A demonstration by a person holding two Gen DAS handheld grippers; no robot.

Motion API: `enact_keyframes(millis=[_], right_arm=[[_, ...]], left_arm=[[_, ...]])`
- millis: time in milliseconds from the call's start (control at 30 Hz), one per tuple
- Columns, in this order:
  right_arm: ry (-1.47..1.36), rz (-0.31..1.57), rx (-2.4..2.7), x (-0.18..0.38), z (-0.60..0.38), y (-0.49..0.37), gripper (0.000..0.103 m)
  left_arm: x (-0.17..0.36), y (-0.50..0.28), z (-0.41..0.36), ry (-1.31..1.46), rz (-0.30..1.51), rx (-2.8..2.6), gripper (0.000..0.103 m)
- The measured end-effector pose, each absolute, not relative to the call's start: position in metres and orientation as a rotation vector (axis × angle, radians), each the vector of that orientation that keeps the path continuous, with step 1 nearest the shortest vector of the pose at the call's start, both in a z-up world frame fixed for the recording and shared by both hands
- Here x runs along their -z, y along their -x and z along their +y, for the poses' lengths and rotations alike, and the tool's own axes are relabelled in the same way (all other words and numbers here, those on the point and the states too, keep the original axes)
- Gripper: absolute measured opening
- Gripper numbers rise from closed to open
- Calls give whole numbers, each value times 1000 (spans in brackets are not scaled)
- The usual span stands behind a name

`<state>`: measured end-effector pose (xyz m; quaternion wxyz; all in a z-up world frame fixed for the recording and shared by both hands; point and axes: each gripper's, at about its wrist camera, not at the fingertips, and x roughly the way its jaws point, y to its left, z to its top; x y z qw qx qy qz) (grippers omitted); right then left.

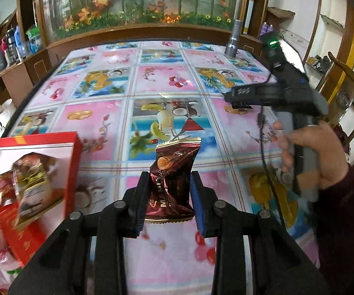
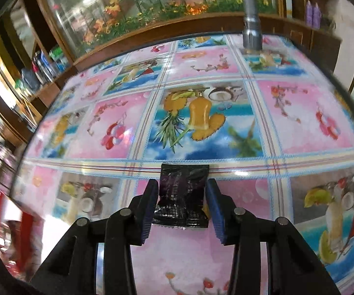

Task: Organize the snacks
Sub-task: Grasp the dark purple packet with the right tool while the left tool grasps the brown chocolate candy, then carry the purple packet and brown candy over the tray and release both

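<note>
At the left of the scene stood a red cardboard box with a white lining [image 1: 72, 172], open at the top and already holding several shiny foil snack packets [image 1: 29, 184], so it read as the place where the snacks were being gathered. It rested on a table covered with a glossy pink-and-blue fruit-print cloth [image 1: 152, 78].

Just to the right of the red box, the left gripper [image 1: 169, 191] was clenched on a dark maroon foil snack packet printed with a gold biscuit [image 1: 174, 172]. Both pads squeezed its waist, so that the wrapper pinched in and stood up clear of the cloth, probably so that it could be carried across to the box.

Further right of the box, well apart from it, a hand [image 1: 317, 157] in a dark sleeve held the handle of the right-hand tool. In its own camera the right gripper [image 2: 181, 196] bracketed a small black foil sachet [image 2: 183, 194]. The left pad touched the sachet, but a thin gap showed beside the right pad, so whether it was truly gripped could not be told.

Farthest from the box, a grey metal post [image 1: 233, 41] stood at the table's back edge.
</note>
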<state>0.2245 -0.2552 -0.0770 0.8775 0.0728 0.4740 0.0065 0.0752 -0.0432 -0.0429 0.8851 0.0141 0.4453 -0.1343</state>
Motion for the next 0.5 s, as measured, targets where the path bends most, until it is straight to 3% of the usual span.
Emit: enact_keyframes(millis=[167, 500], right_arm=[[27, 948, 43, 81, -232, -221, 37], [-26, 975, 51, 74, -237, -205, 27]], left_arm=[[35, -60, -26, -17, 908, 273, 30], [14, -30, 25, 1, 874, 220, 30]])
